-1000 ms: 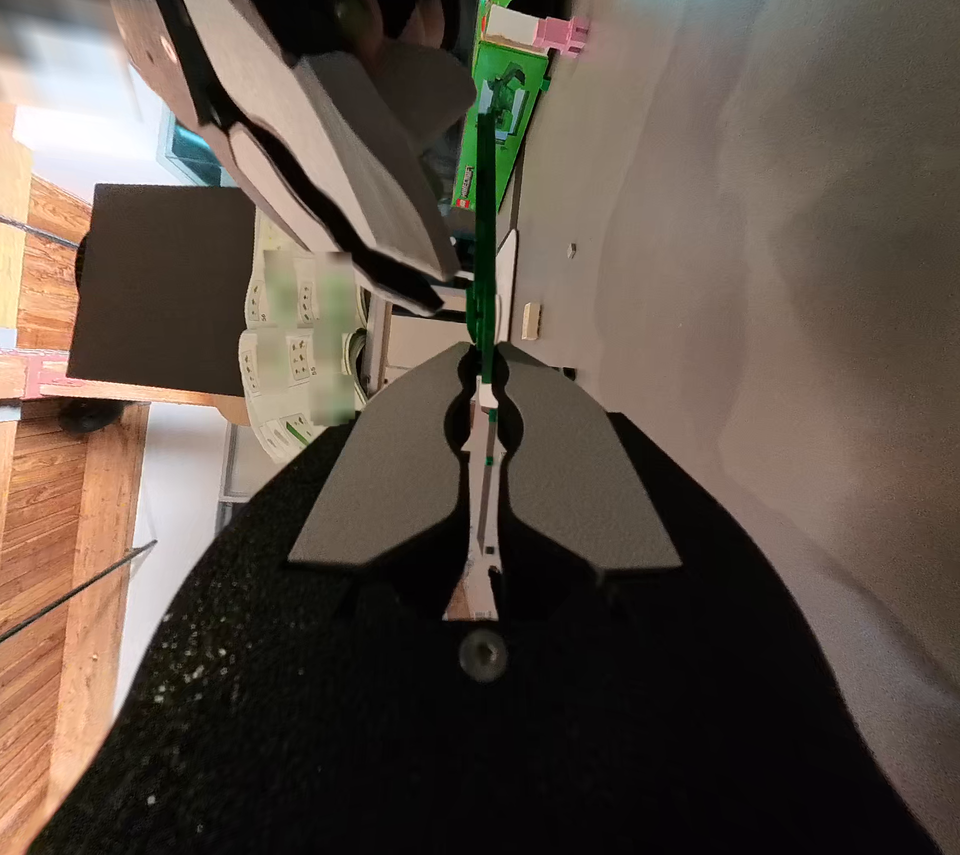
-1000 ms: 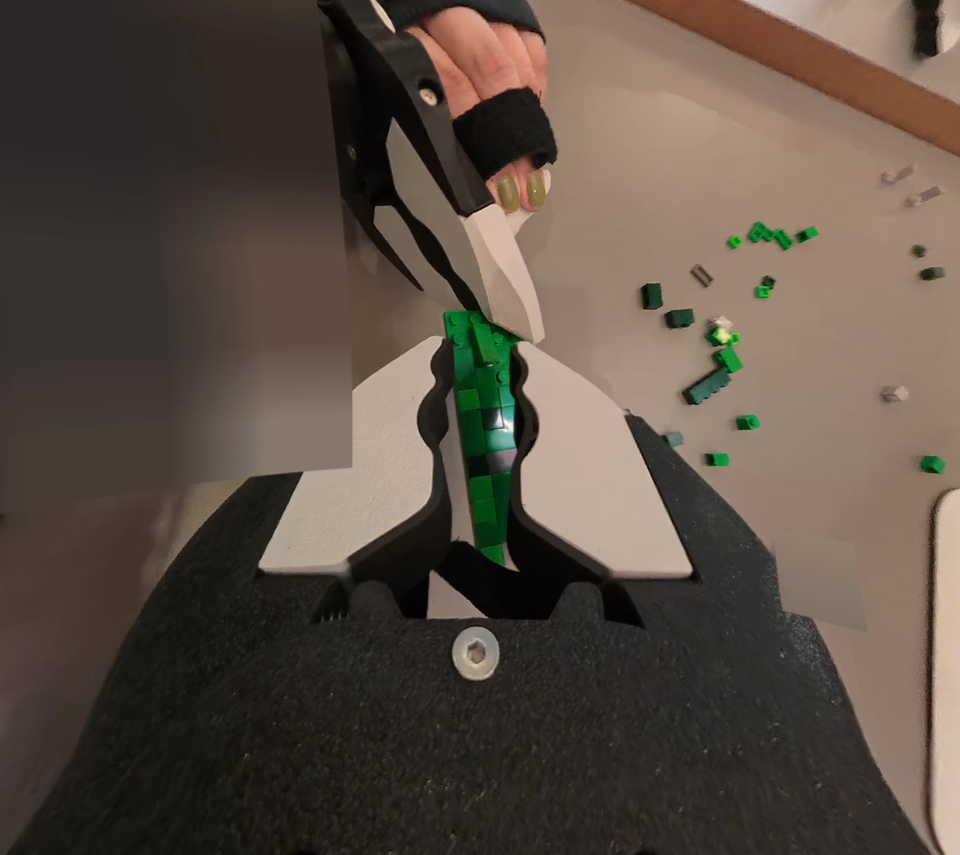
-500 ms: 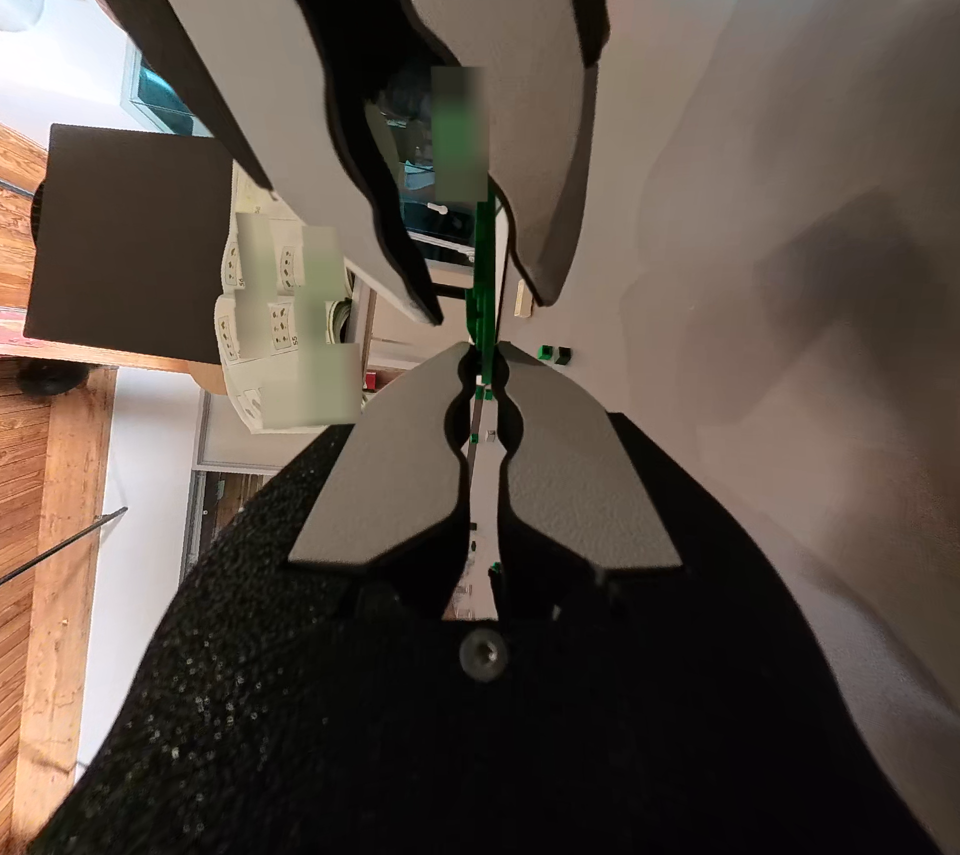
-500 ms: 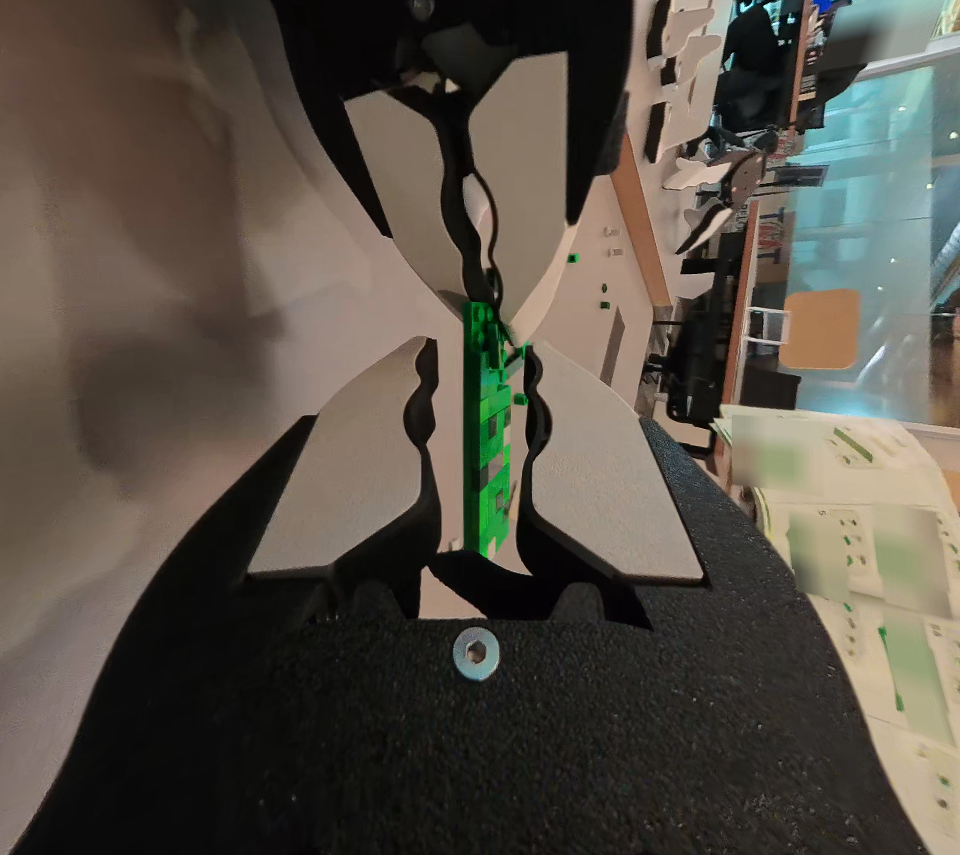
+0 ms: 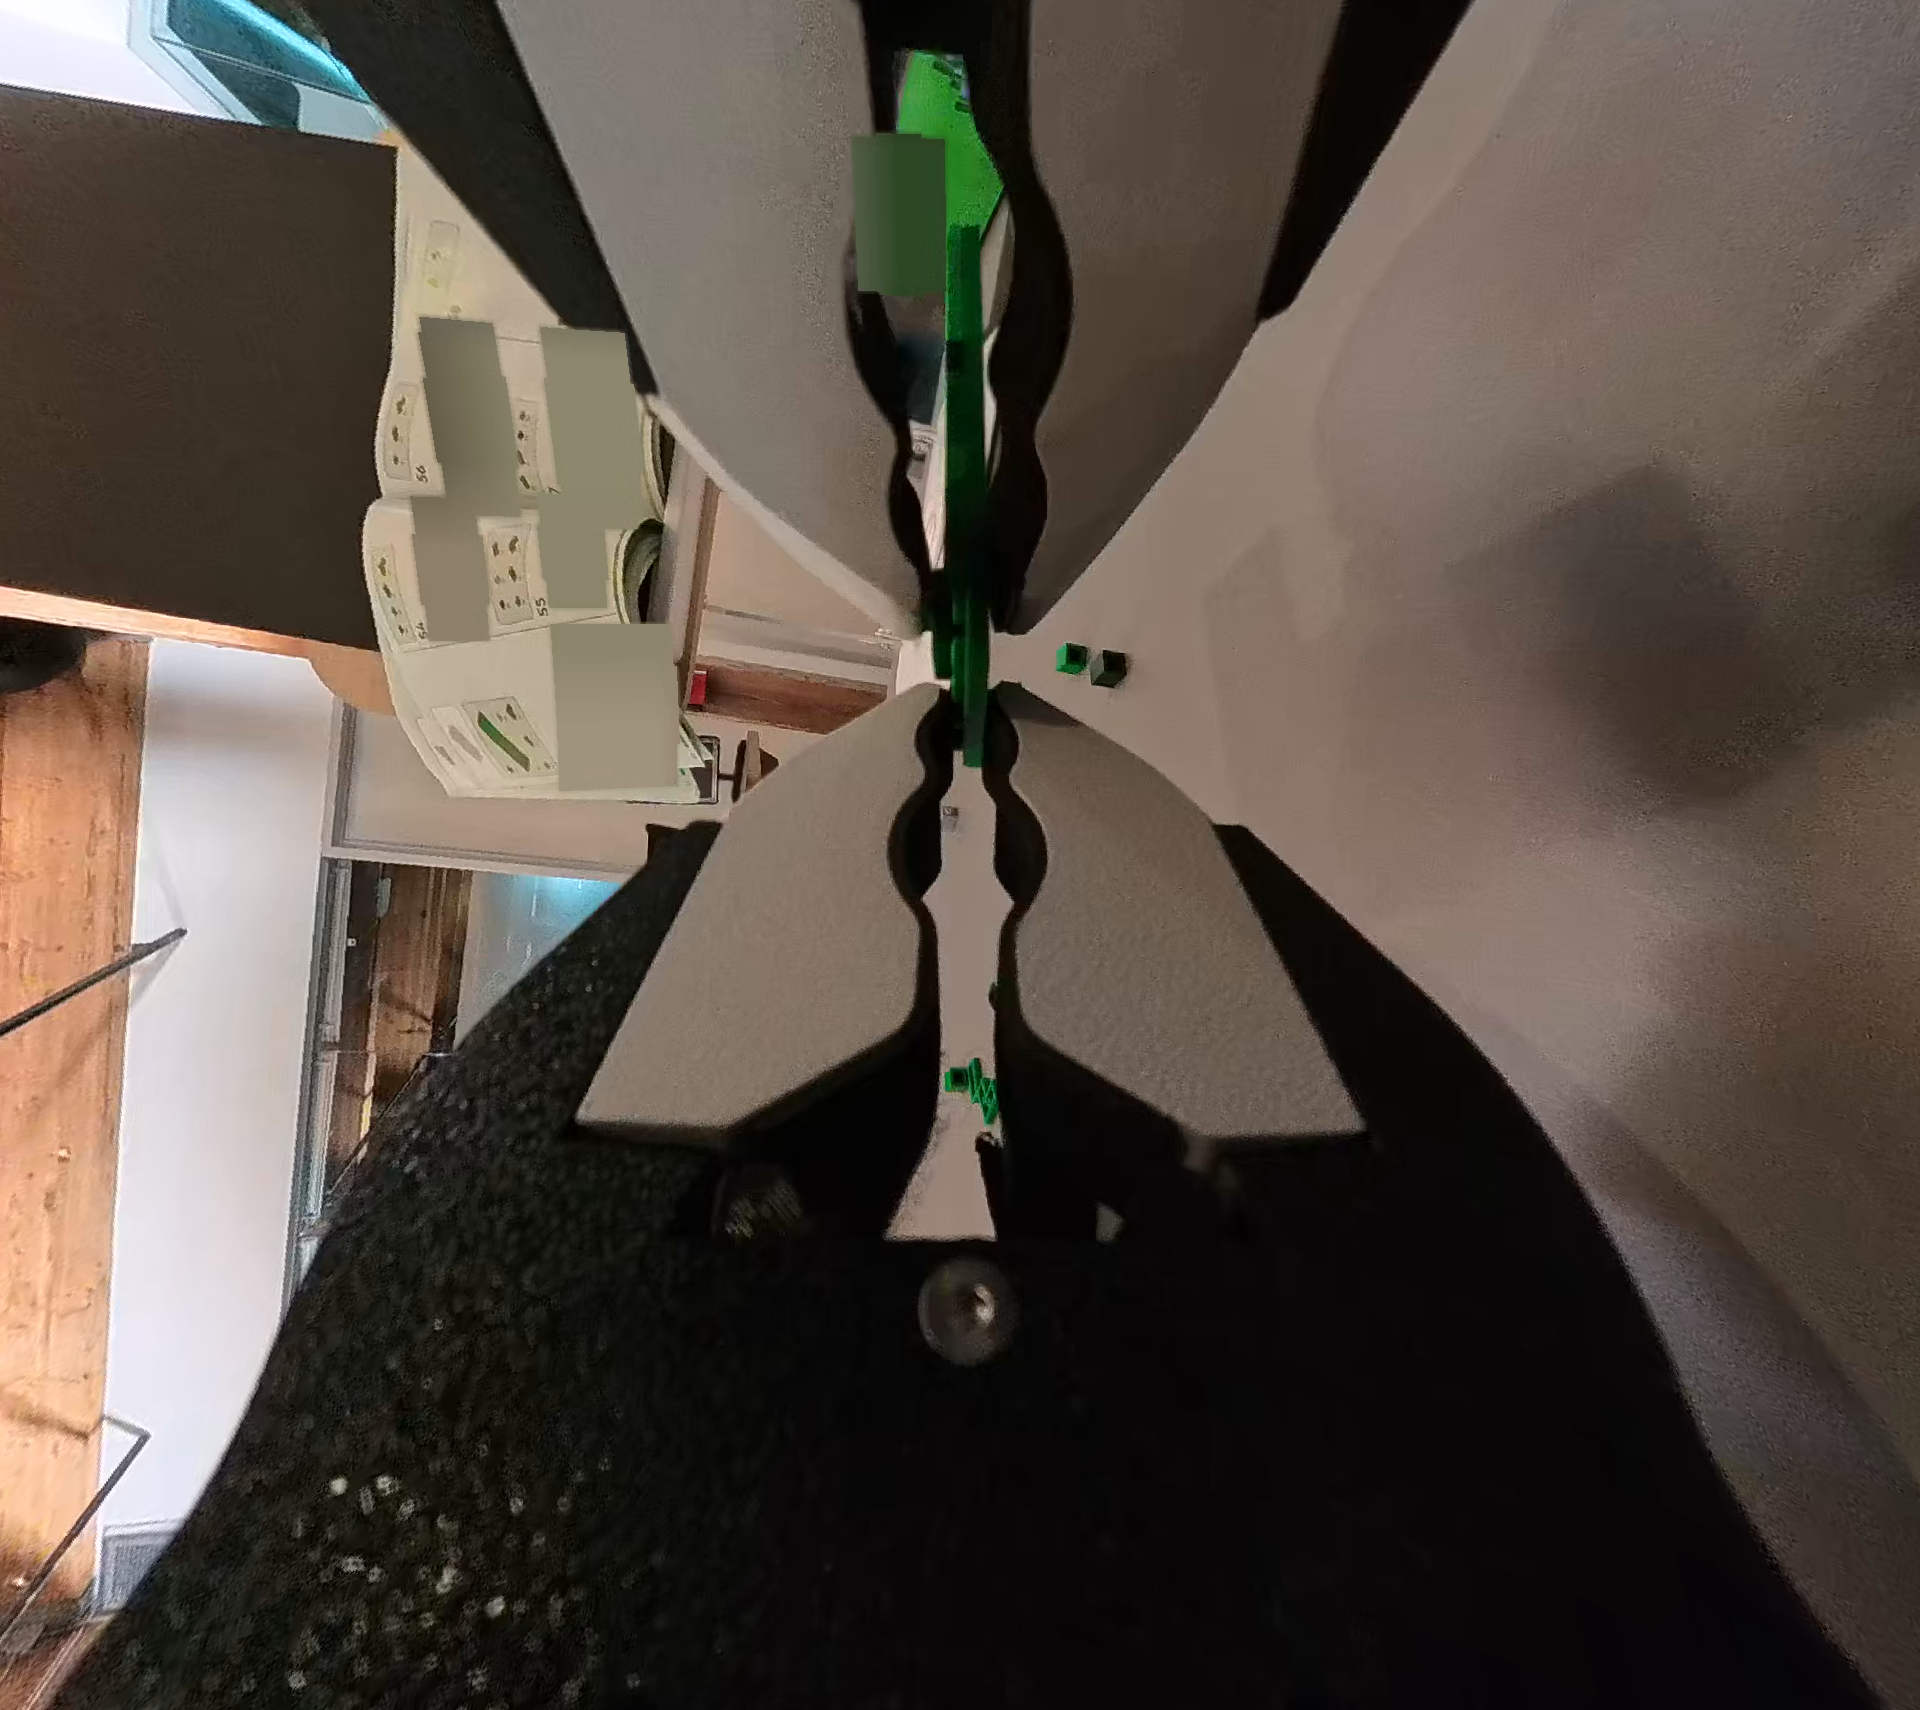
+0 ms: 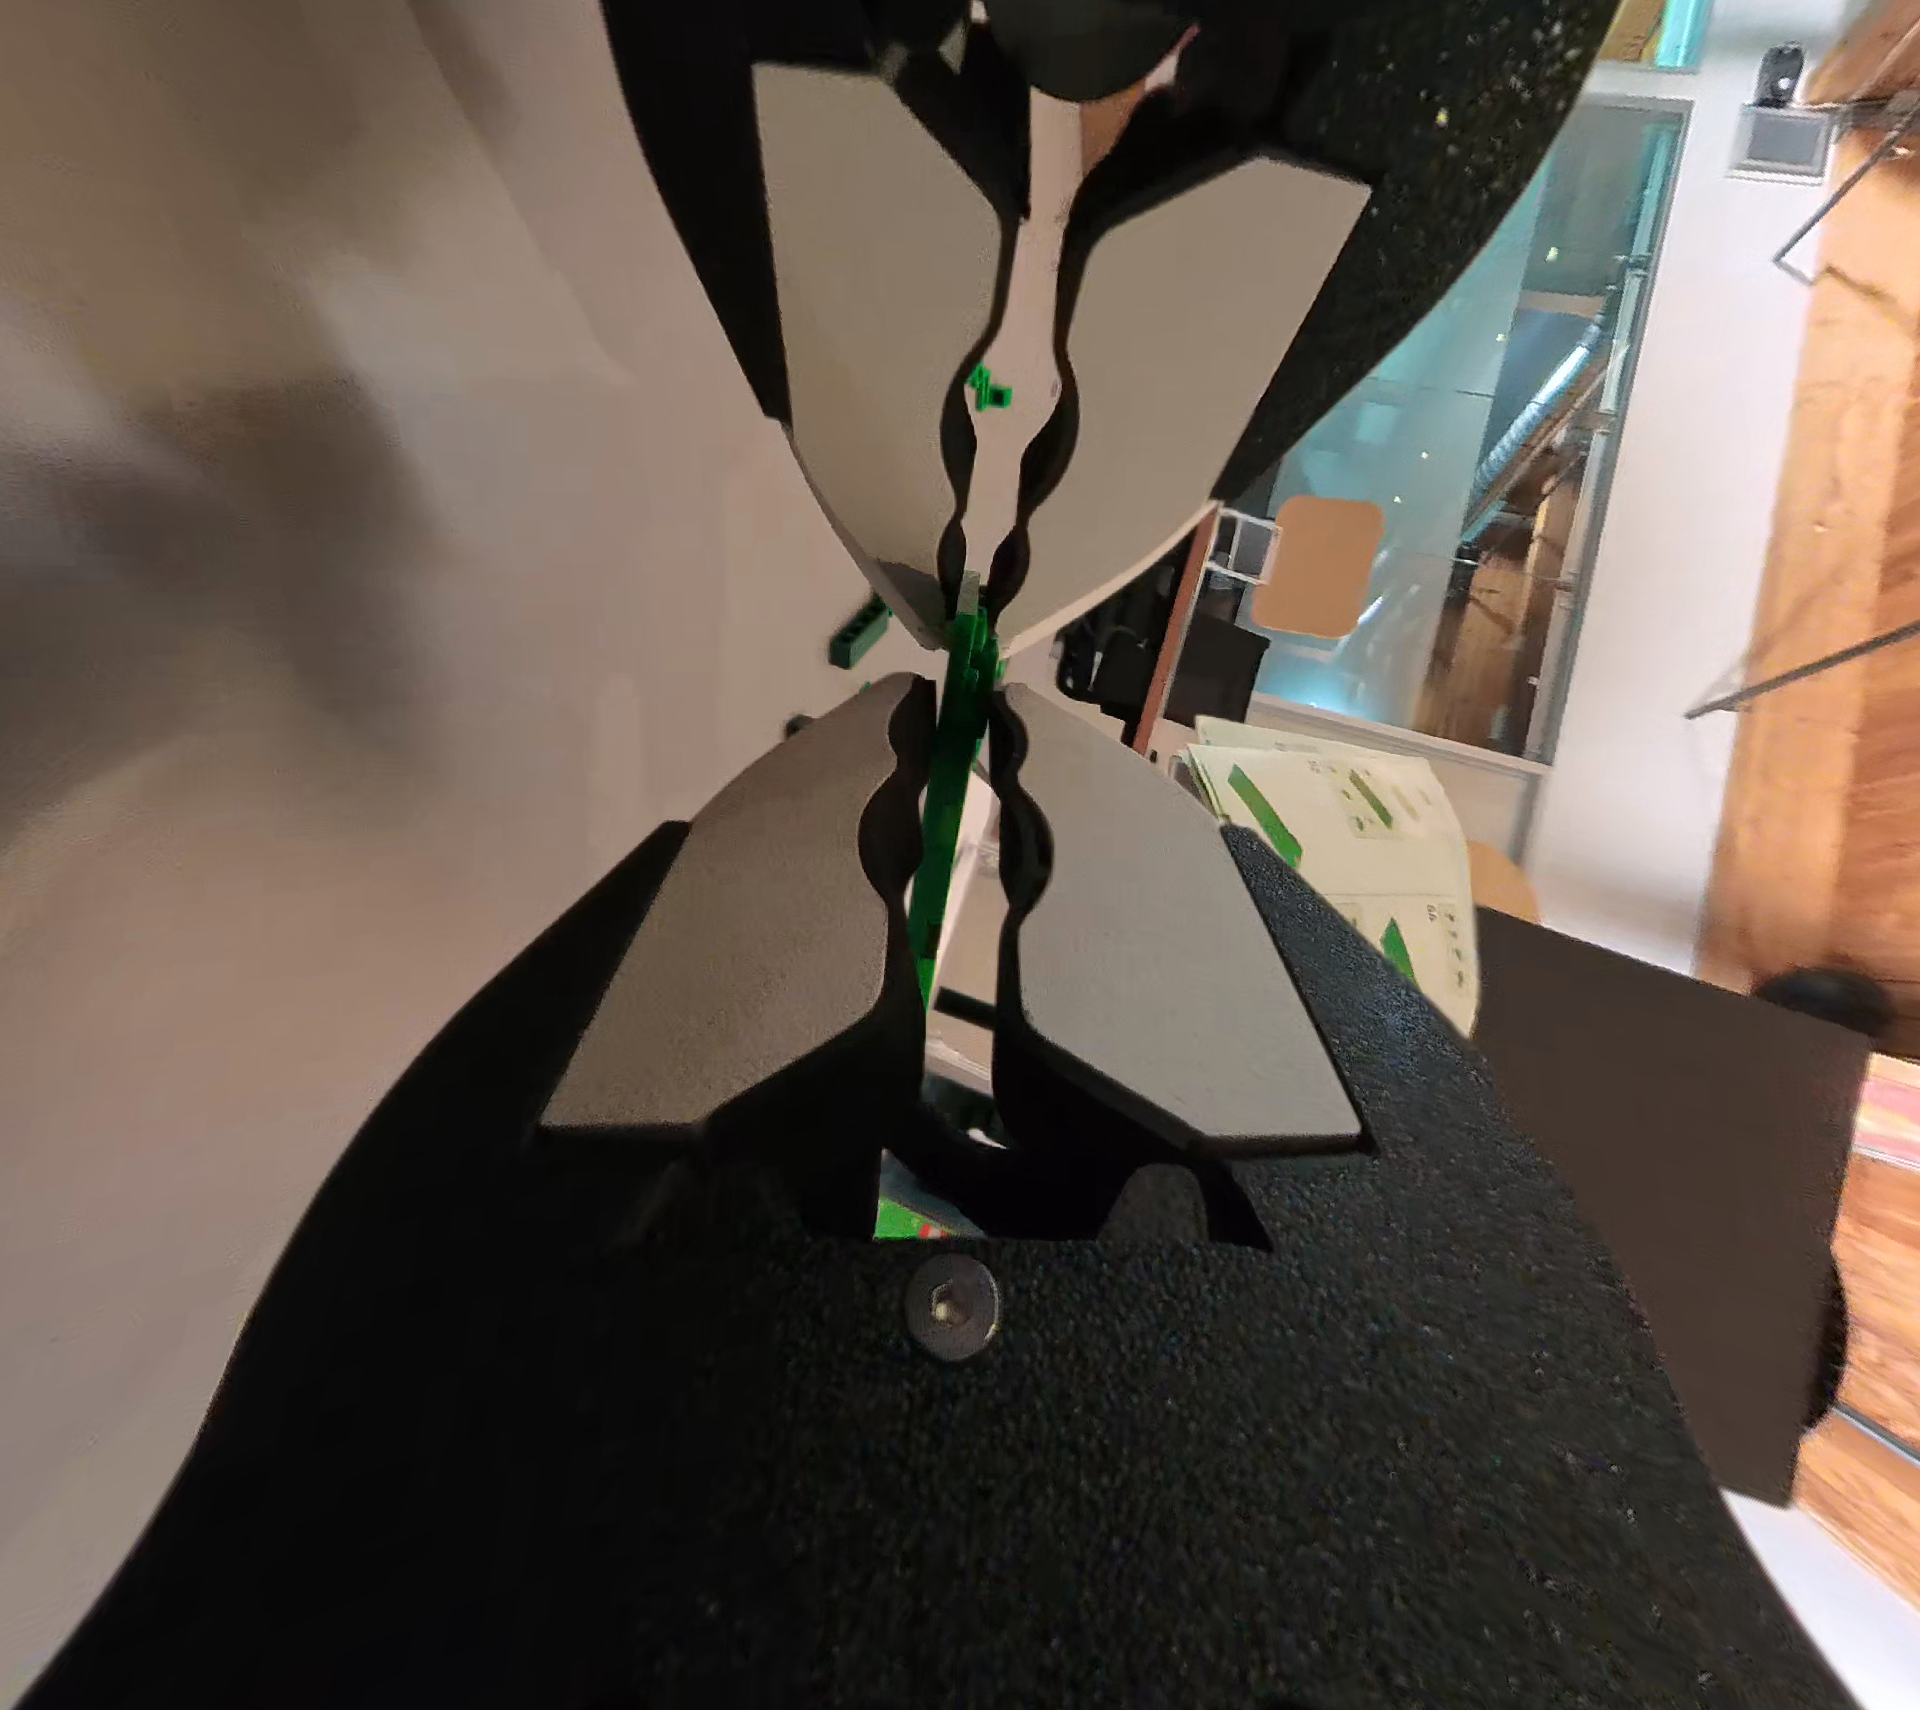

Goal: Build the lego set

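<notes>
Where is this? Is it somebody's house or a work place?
Probably a workshop or office, not a house. A pale table holds loose green bricks and an open instruction booklet, and behind them are glass partition walls and wooden beams.

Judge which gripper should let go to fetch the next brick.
Probably left: the left gripper pinches only the end of the green plate, while the right gripper has most of it between its fingers, so it likely holds steadier.
</notes>
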Demonstrator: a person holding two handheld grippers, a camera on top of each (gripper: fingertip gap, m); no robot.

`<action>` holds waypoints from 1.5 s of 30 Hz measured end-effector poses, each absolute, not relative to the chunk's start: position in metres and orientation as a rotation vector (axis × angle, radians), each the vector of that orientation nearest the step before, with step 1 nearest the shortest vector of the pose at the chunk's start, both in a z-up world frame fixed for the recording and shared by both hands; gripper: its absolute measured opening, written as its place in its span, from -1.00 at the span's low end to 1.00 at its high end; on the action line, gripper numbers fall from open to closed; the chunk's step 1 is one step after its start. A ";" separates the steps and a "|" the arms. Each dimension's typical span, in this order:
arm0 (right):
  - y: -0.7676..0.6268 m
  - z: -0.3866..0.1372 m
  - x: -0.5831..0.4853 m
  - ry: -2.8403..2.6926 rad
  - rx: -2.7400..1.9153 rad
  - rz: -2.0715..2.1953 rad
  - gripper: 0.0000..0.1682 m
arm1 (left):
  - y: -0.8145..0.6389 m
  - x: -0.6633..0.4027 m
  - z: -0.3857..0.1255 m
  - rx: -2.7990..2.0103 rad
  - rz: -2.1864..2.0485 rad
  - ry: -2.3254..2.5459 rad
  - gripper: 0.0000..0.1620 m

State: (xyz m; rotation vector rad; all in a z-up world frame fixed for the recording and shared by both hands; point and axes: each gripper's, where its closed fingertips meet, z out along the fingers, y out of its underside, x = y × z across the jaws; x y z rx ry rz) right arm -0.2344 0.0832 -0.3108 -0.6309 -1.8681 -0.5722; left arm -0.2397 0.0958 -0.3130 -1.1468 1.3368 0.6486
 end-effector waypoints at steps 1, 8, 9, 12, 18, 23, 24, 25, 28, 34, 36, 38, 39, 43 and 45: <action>0.083 -0.312 -0.234 -1.875 -0.625 -0.576 -0.89 | 0.096 -0.240 -0.314 -1.146 0.652 1.343 -0.95; 0.083 -0.314 -0.235 -1.913 -0.570 -0.609 -0.90 | 0.097 -0.240 -0.318 -1.178 0.626 1.352 -0.95; 0.083 -0.314 -0.234 -1.922 -0.570 -0.605 -0.90 | 0.097 -0.240 -0.319 -1.184 0.621 1.351 -0.95; 0.083 -0.314 -0.233 -1.950 -0.579 -0.589 -0.90 | 0.097 -0.239 -0.319 -1.201 0.604 1.343 -0.95; 0.082 -0.315 -0.234 -1.933 -0.734 -0.402 -0.88 | 0.098 -0.239 -0.318 -1.189 0.611 1.337 -0.95; 0.082 -0.316 -0.235 -1.894 -0.704 -0.410 -0.87 | 0.098 -0.240 -0.316 -1.165 0.650 1.343 -0.95; 0.083 -0.316 -0.235 -1.890 -0.701 -0.414 -0.87 | 0.098 -0.240 -0.317 -1.165 0.650 1.345 -0.95; 0.083 -0.316 -0.235 -1.886 -0.702 -0.418 -0.86 | 0.097 -0.239 -0.316 -1.161 0.654 1.346 -0.95; 0.082 -0.315 -0.235 -1.876 -0.717 -0.397 -0.76 | 0.095 -0.236 -0.314 -1.140 0.662 1.345 -0.95; 0.076 -0.308 -0.230 -1.851 -0.817 -0.204 -0.71 | 0.093 -0.235 -0.311 -1.105 0.685 1.349 -0.95; 0.072 -0.308 -0.229 -1.858 -0.882 -0.082 -0.70 | 0.093 -0.235 -0.311 -1.107 0.682 1.351 -0.95; 0.068 -0.307 -0.228 -1.865 -0.938 0.025 -0.70 | 0.092 -0.235 -0.311 -1.105 0.680 1.352 -0.95; 0.067 -0.306 -0.228 -1.875 -0.956 0.065 -0.70 | 0.092 -0.235 -0.312 -1.105 0.678 1.353 -0.95; 0.063 -0.308 -0.227 -1.924 -1.039 0.199 -0.70 | 0.092 -0.234 -0.313 -1.097 0.682 1.364 -0.95; 0.060 -0.311 -0.227 -1.958 -1.073 0.256 -0.70 | 0.091 -0.233 -0.313 -1.088 0.682 1.371 -0.95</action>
